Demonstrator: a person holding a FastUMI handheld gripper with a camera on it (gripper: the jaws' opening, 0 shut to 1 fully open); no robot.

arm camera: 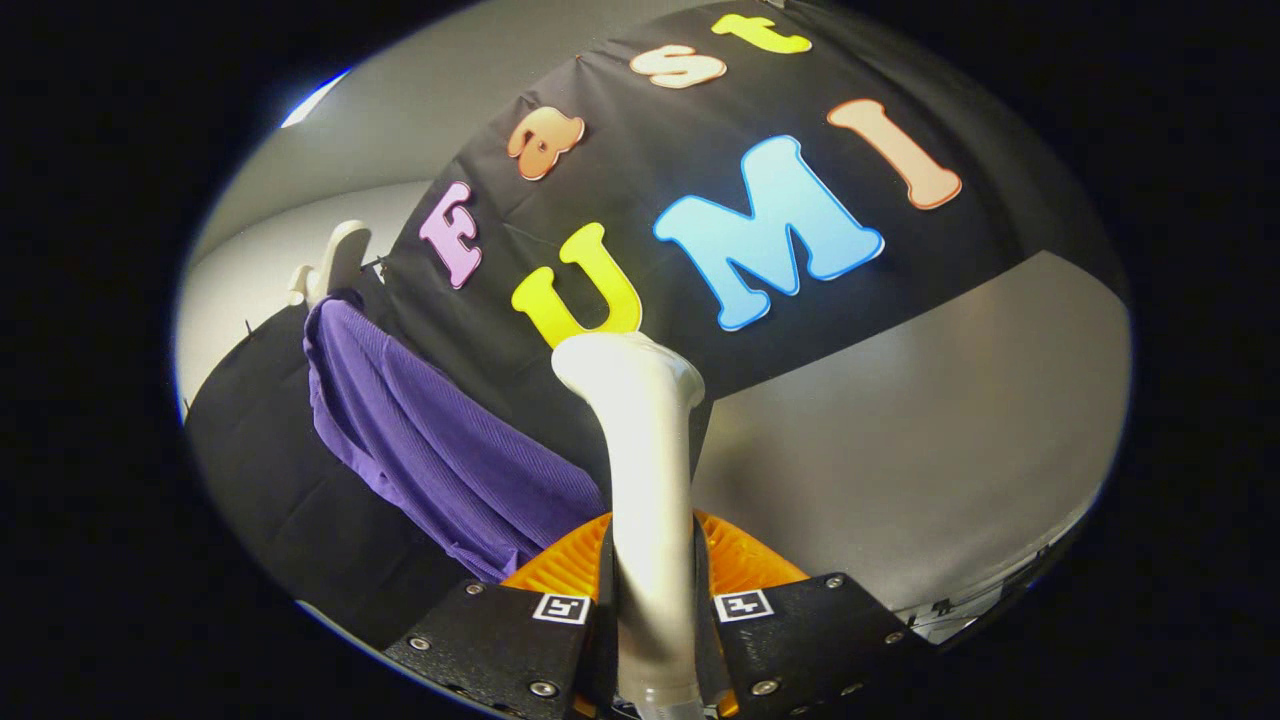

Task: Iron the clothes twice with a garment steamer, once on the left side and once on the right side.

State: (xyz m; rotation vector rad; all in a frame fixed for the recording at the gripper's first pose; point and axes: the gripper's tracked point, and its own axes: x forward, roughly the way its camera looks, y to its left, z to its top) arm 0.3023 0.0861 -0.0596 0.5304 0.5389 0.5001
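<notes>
While claw clamps steamer handle, its long axis runs straight ahead, head bent toward purple garment.

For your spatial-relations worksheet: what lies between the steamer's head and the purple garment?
In the gripper view, bare black cloth wall lies between the steamer, clamped by the fingers, and the purple garment.

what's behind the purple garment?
Behind the purple garment hangs the black cloth wall, with a white hanger hook above its top. The hanger's shoulders are covered by the fabric. The gripper is shut on the steamer handle, beside the garment.
</notes>
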